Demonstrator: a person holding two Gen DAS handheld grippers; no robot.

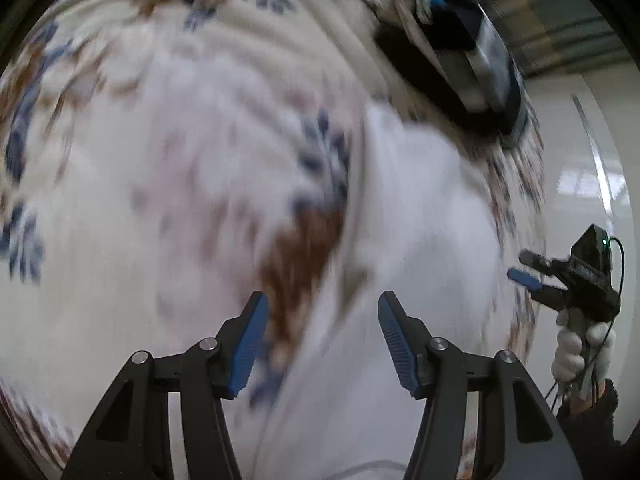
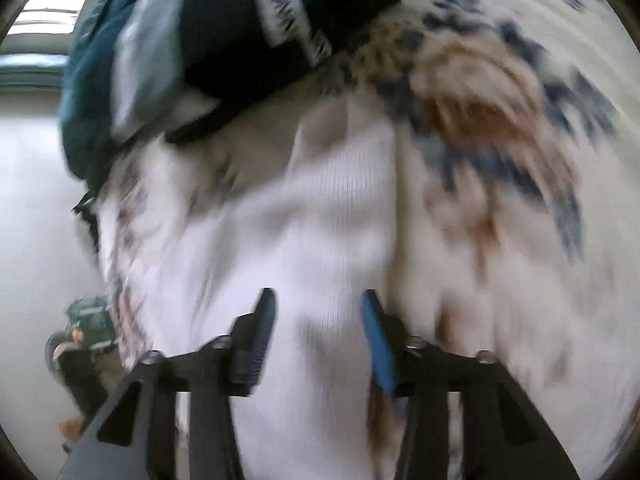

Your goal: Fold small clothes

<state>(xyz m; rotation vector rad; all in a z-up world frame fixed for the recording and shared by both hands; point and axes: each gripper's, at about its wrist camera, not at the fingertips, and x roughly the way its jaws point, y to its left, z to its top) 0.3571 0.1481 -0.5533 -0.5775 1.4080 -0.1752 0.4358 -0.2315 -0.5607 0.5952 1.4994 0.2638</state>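
A white ribbed garment (image 1: 420, 216) lies on a floral cloth (image 1: 120, 208) with blue and brown flowers. Both views are blurred by motion. My left gripper (image 1: 322, 316) is open and empty above the garment's left edge. The garment (image 2: 320, 232) fills the middle of the right wrist view. My right gripper (image 2: 318, 312) is open and empty just over it. The right gripper (image 1: 532, 272) also shows in the left wrist view at the right edge, held by a white-gloved hand.
A pile of dark blue, teal and white clothes (image 1: 460, 40) lies at the far edge of the cloth; it also shows in the right wrist view (image 2: 200, 40). Pale floor (image 1: 580, 160) lies beyond the cloth's right edge.
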